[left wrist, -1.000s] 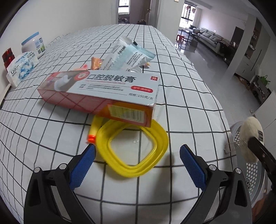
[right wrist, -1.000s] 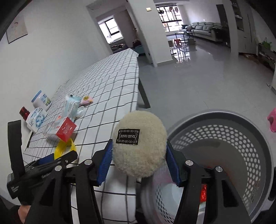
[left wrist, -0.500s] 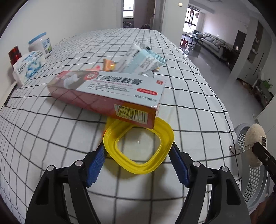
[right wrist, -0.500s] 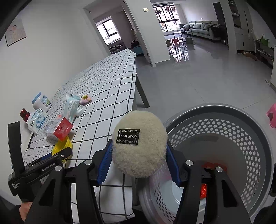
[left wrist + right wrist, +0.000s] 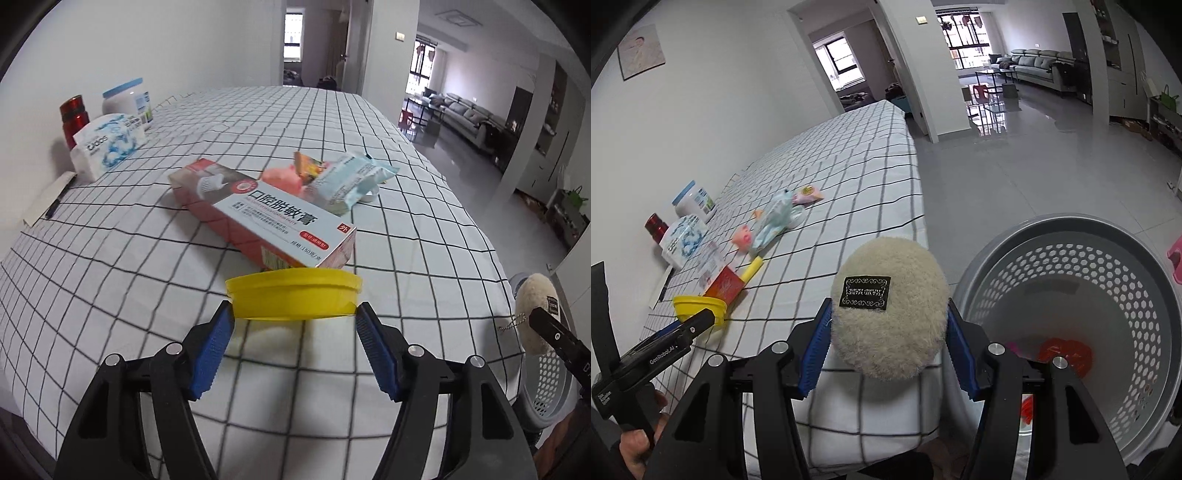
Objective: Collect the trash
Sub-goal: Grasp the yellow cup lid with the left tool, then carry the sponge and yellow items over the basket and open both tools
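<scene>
My left gripper (image 5: 294, 343) is shut on a yellow plastic ring-shaped lid (image 5: 293, 298), lifted off the checked tablecloth; it also shows in the right wrist view (image 5: 700, 306). My right gripper (image 5: 886, 350) is shut on a cream fluffy pouch (image 5: 888, 314) with a black label, held beside the grey perforated basket (image 5: 1108, 240). The pouch shows at the right edge of the left wrist view (image 5: 535, 314). A red and white toothpaste box (image 5: 258, 210), a light blue wrapper (image 5: 351, 181) and a pink item (image 5: 284, 177) lie on the table.
A tissue pack (image 5: 107, 144), a red bottle (image 5: 74, 118) and a white jar (image 5: 127, 99) stand by the wall at the table's left. The basket (image 5: 546, 384) sits on the floor off the table's right edge, with red scraps (image 5: 1063, 354) inside.
My left gripper closed on the yellow lid and lifted it, tilting it edge-on. My right gripper with the pouch moved slightly left, nearer the table's edge.
</scene>
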Demonstrator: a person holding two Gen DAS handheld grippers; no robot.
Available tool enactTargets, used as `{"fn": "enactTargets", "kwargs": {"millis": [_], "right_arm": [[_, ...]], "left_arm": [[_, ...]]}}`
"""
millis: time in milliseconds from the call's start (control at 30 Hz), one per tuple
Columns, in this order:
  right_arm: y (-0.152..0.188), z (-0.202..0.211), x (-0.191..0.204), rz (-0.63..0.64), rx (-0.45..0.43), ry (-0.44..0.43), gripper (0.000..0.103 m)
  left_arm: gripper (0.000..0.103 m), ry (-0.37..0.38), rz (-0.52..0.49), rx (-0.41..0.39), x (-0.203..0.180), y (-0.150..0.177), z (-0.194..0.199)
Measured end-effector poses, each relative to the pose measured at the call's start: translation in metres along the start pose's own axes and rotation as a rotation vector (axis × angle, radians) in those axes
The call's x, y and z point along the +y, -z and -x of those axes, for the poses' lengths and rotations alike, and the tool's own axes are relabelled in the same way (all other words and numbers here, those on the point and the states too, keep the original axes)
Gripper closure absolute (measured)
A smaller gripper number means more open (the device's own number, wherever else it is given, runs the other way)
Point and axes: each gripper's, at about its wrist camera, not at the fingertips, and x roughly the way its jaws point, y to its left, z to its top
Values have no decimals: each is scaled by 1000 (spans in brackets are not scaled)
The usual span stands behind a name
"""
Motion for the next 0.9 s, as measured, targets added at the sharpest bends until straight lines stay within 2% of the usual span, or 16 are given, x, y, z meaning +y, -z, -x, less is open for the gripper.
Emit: {"fn": "enactTargets", "kwargs": {"millis": [233,467,633,900], "right_arm": [[16,9,15,7,-6,-9,47],[31,23,16,-5,-25,0,47],[42,39,2,-40,-54,26,47],[56,68,-50,-141,-95,143,47]], "left_arm": [[37,26,-10,-46,13,11,21],[37,66,-60,-84,4,19,36],[37,122,-133,-108,-24,20,42],[37,257,-282,-106,-98,23,41]]}}
